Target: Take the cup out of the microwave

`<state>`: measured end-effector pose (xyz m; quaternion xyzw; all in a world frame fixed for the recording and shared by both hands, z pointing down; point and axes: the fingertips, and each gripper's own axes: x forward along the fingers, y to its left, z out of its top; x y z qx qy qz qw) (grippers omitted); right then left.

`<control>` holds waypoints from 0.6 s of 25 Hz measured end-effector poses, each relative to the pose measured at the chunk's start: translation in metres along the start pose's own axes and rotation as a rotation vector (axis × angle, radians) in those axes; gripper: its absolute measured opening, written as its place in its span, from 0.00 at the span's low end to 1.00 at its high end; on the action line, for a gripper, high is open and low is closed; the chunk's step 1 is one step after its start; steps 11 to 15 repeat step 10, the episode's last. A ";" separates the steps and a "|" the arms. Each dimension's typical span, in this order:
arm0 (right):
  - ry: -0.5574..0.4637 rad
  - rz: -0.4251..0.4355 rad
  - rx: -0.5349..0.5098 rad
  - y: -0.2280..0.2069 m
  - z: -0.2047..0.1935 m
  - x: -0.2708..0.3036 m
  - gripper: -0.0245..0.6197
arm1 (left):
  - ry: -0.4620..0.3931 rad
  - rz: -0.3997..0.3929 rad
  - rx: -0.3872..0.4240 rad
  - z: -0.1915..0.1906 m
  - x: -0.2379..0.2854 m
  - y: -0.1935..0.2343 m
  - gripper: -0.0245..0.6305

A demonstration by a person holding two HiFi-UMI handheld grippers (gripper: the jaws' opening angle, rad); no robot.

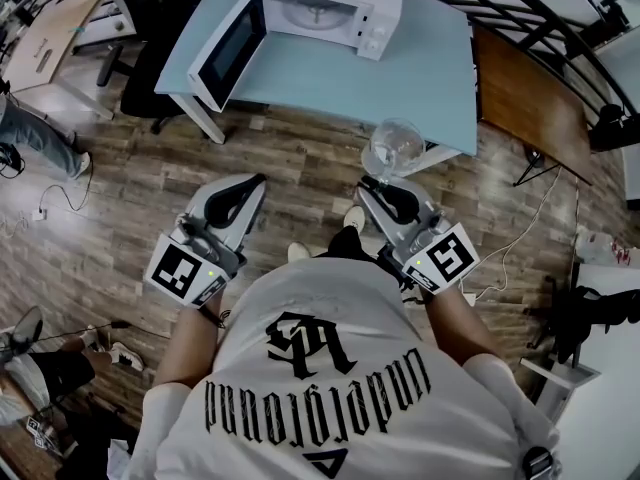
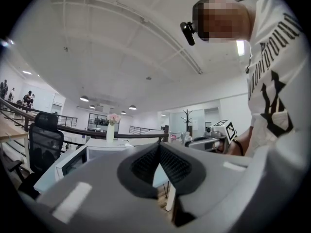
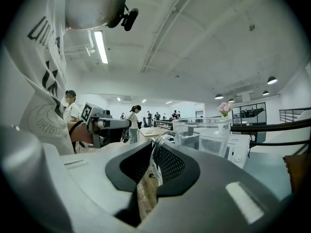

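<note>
A clear glass cup (image 1: 393,146) hangs in the air over the wooden floor, just off the front edge of the light-blue table (image 1: 420,88). My right gripper (image 1: 377,182) is shut on its handle. In the right gripper view the cup (image 3: 204,132) stands upright beyond the jaws, and the handle is pinched between the pads at my right gripper (image 3: 156,152). The white microwave (image 1: 330,8) sits on the table with its door (image 1: 228,53) swung open and its cavity empty. My left gripper (image 1: 250,184) is shut on nothing, level beside the right one, with its tips (image 2: 158,145) meeting.
A dark wooden table (image 1: 520,98) adjoins the blue one on the right. A black office chair (image 1: 150,58) stands left of the microwave door. A black railing (image 1: 520,8) curves behind the tables. A vase of flowers (image 2: 111,127) stands beyond the microwave (image 2: 73,161).
</note>
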<state>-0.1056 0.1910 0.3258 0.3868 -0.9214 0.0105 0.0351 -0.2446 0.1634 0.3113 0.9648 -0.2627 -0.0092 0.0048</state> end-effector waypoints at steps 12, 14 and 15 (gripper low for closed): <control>-0.002 0.013 0.003 0.006 0.000 0.011 0.09 | -0.010 -0.006 -0.010 -0.002 -0.001 0.006 0.11; -0.002 0.013 0.003 0.006 0.000 0.011 0.09 | -0.010 -0.006 -0.010 -0.002 -0.001 0.006 0.11; -0.002 0.013 0.003 0.006 0.000 0.011 0.09 | -0.010 -0.006 -0.010 -0.002 -0.001 0.006 0.11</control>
